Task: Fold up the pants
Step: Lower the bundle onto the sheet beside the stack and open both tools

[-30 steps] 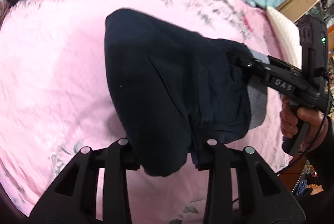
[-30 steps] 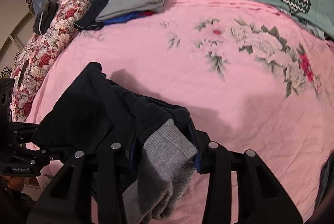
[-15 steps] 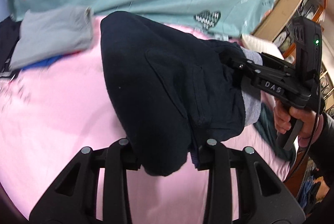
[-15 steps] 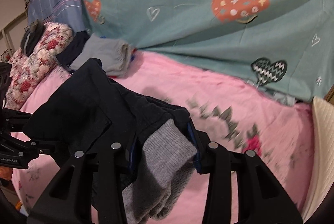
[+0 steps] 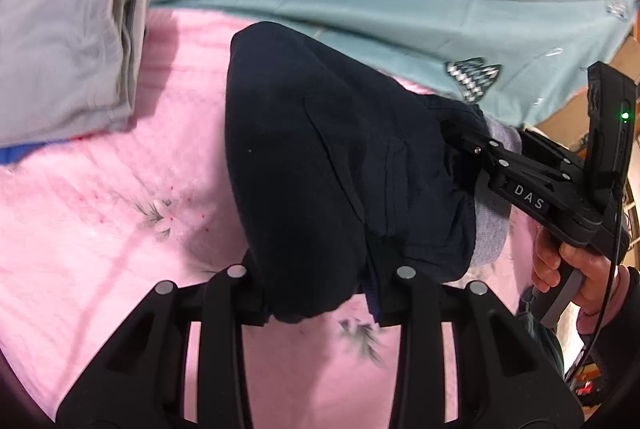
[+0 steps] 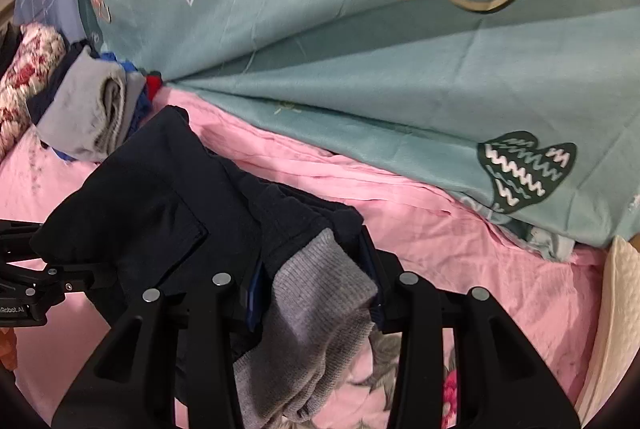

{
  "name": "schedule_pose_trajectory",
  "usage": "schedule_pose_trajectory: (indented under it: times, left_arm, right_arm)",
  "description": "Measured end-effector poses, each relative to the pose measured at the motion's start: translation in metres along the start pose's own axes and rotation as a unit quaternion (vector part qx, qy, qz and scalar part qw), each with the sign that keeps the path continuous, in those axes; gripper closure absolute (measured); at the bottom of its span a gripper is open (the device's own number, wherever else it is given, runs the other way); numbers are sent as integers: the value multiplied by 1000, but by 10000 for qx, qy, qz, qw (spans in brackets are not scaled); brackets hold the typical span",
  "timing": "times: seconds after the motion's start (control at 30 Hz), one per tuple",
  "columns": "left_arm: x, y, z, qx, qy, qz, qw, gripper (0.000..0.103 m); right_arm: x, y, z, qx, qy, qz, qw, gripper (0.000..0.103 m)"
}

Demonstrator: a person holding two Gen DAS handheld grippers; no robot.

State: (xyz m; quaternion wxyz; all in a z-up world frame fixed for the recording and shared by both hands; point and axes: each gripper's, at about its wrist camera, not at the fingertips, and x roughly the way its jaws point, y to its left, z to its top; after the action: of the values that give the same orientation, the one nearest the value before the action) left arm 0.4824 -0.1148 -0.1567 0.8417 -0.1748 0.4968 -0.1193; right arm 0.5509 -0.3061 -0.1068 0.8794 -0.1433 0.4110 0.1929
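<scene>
1. pink floral bed sheet (image 5: 100,229) covers the bed, with a teal quilt (image 6: 360,69) printed with hearts rising behind it.
2. dark navy pants (image 5: 320,165), folded into a thick bundle, hang in the air above the sheet, stretched between the two claws.
3. the left claw (image 5: 320,293) is clamped on the near end of the bundle; dark cloth bulges out between its fingers and hides the tips.
4. the right claw (image 6: 316,293) is closed on the other end, where a grey ribbed band (image 6: 316,309) of the pants spills out between the fingers and droops toward the camera.
5. from the left wrist view the right claw (image 5: 464,145) bites into the far side of the bundle, and the right hand (image 5: 580,273) grips its handle at the right edge.
6. from the right wrist view the left claw (image 6: 52,269) shows at the left edge, under the dark cloth.
7. a stack of folded clothes, topped by a grey garment (image 6: 80,117), sits on the sheet to the left, near the pants but apart from them, with blue and red pieces under it.
8. a cream pillow (image 6: 612,329) lies at the right edge of the bed.
</scene>
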Motion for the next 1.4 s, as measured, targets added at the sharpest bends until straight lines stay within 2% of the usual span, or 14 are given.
schedule_pose_trajectory:
  times: [0.2,0.33,0.43,0.57,0.67,0.73,0.8,0.87,0.9,1.0,1.13,1.27,1.37,1.4]
  left_arm:
    - [15,9,-6,-60,-90,75,9999,56]
    - [16,10,-5,17,-173,364,9992,29]
    - [1,9,-6,123,-254,514,9983,28]
    - [-41,9,-5,405,-787,825,9926,26]
    - [-58,1,3,466,-1180,794,9887,26]
    - [-51,-6,10,496,-1108,699,9901,26]
    - [-31,-7,10,518,-946,931,9898,30]
    - [-7,3,5,512,-547,1182,9902,43]
    - [5,11,0,486,-319,1178,9913,42]
    - [9,14,-11,647,-364,1220,9898,41]
    - [-3,-1,-4,869,-373,1542,9835,42]
    - [-32,-11,-4,886,-667,1537,9819,32]
    - [-10,-11,-12,1116,-303,1818,9765,32]
    - [2,-6,-16,1100,-120,1844,9766,30]
  right_arm:
    - [35,2,-5,-91,164,-164,9997,59]
    - [38,2,-7,-234,92,-396,9989,43]
    - [25,-3,-4,-224,17,-506,9985,43]
    - [-23,-18,-8,235,-339,-688,9968,43]
    - [-58,-22,-18,834,-752,56,9937,46]
    - [-56,-14,-23,994,-676,473,9916,57]
    - [-37,-5,-31,1047,-392,645,9916,68]
    - [-11,-1,-46,1137,63,602,9917,72]
    - [6,0,-58,1092,383,422,9924,75]
    - [12,2,-75,967,236,397,9942,74]
    - [-4,10,-61,980,380,254,9941,71]
    - [-41,16,-59,1247,-177,364,9914,61]
    - [-17,15,-69,1287,359,277,9906,61]
    - [2,14,-79,1289,804,157,9883,60]
